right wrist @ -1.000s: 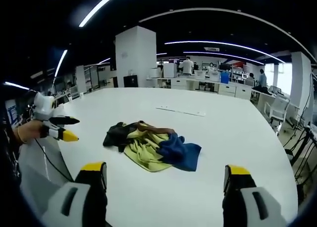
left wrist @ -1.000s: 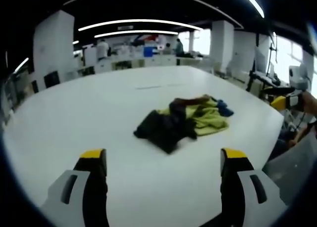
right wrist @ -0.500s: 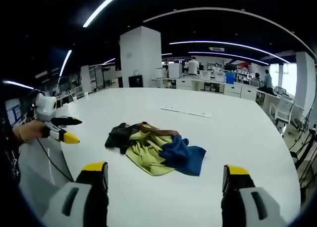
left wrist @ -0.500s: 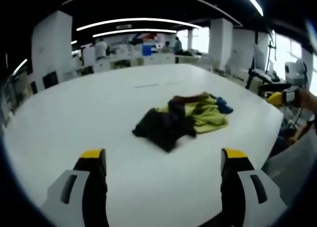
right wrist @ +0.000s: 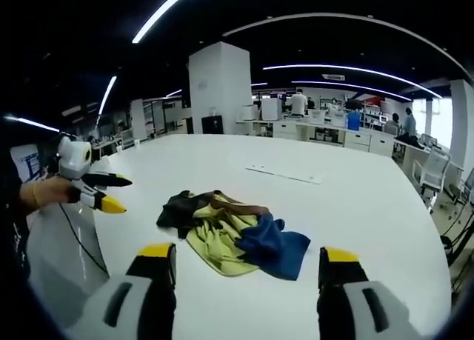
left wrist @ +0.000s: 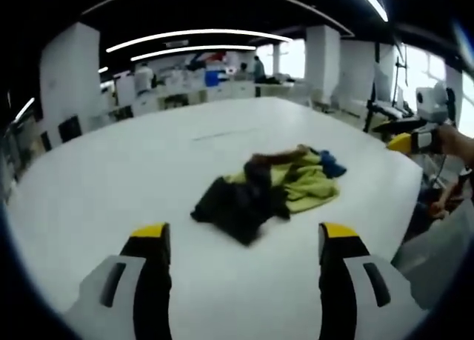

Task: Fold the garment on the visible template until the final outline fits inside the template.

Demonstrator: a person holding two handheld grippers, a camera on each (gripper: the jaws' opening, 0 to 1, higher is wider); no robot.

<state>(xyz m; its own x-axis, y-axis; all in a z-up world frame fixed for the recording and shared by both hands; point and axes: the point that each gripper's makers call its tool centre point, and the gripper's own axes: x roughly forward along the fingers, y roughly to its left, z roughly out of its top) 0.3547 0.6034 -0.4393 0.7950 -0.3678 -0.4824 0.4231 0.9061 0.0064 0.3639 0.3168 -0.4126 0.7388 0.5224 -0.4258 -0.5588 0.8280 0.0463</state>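
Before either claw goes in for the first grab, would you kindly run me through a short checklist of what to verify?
1. Left claw open, holding nothing: ok.
2. Right claw open, holding nothing: ok.
3. Garment fully on the white table, away from the edges: ok.
4. Garment spread flat for folding: not ok, it lies in a crumpled heap.
5. Template outline located: cannot tell; a faint strip lies beyond the garment.
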